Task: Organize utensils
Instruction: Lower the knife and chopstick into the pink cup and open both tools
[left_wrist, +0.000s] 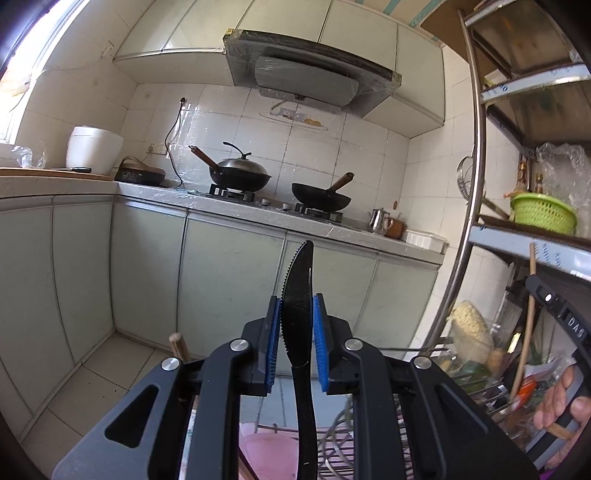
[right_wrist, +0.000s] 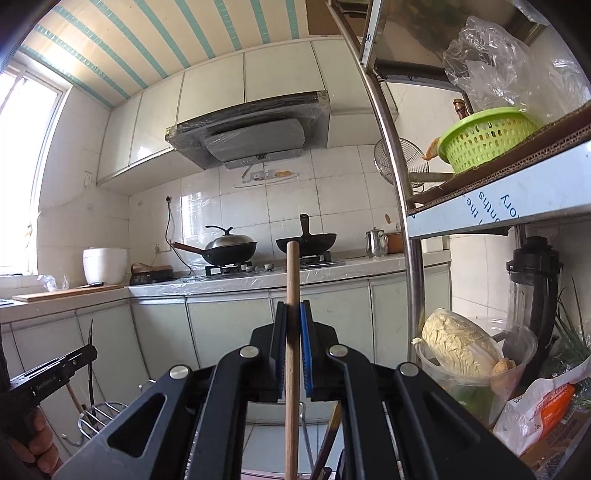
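The left gripper (left_wrist: 295, 325) is clenched on a black serrated plastic knife (left_wrist: 297, 295), blade standing upright between its blue pads (left_wrist: 273, 339), well short of the far counter. The right gripper (right_wrist: 293, 332) is clamped tight on a round wooden stick (right_wrist: 292, 314), also upright. Beyond both, two woks sit on the stove (right_wrist: 258, 266); a steel shelf rack (right_wrist: 413, 258) with a green basket (right_wrist: 487, 138) stands at right.

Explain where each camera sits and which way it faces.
Left wrist: on the left hand-held gripper, facing the stove counter along a black knife; the other hand shows at right.
Right wrist: on the right hand-held gripper, facing the same counter along a wooden stick; fingers show lower left.
Shared: lidded wok, green basket.
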